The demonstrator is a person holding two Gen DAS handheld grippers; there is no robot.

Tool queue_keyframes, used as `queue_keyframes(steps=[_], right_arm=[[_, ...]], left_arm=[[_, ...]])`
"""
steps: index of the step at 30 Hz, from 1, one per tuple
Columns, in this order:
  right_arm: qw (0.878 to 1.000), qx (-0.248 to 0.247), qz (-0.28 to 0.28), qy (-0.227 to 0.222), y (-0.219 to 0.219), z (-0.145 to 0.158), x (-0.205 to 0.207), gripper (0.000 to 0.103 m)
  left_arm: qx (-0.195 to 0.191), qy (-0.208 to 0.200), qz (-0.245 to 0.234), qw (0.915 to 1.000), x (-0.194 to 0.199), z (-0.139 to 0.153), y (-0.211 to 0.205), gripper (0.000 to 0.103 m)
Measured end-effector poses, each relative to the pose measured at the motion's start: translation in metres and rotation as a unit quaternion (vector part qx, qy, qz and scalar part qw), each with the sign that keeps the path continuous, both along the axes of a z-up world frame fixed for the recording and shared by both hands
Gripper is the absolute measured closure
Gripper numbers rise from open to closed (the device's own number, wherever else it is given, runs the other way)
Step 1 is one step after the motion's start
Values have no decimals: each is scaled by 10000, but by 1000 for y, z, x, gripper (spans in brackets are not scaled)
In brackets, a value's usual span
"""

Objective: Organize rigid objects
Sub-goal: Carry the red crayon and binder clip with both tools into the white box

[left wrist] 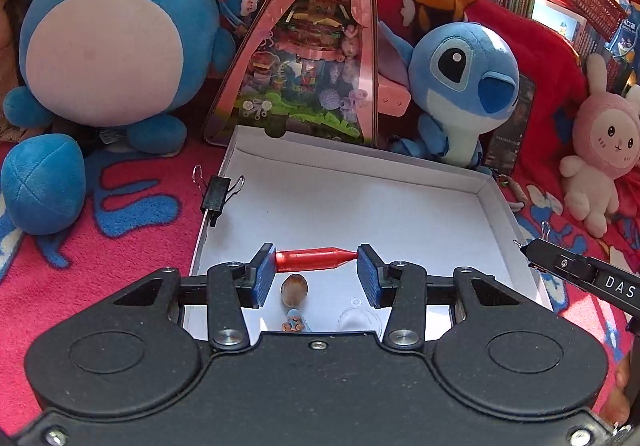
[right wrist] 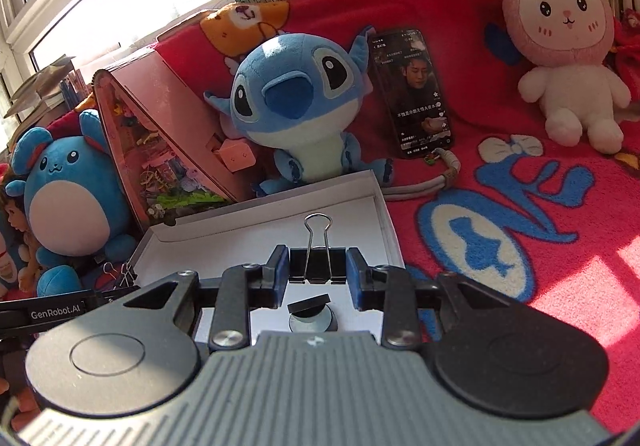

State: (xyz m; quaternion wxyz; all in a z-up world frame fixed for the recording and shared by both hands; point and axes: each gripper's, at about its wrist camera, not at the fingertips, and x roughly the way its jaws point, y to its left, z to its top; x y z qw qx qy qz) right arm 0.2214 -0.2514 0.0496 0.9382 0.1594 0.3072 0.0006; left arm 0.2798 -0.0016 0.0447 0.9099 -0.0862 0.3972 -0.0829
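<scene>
Red blanket (right wrist: 520, 150), white box (left wrist: 496, 214): our left hand-held gripper (left wrist: 316, 260) pinches the red tube (left wrist: 316, 259), right hand-held gripper (right wrist: 317, 266) pinches the binder clip (right wrist: 317, 264). Lower both gently inside before releasing.

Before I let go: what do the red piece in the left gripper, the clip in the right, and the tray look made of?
Red piece: probably hard plastic; smooth, glossy, with a bright highlight. Clip: black painted metal body, it seems, with shiny wire handles. Tray: likely cardboard; matte white with thin folded walls.
</scene>
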Motion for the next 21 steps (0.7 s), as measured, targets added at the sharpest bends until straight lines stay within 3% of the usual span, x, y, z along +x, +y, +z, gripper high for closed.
queue_keyframes(steps=[21], right_arm=[[9989, -125, -89, 439, -6, -28, 23, 68]], left_arm=[[416, 73, -27, 9991, 9, -19, -6, 61]])
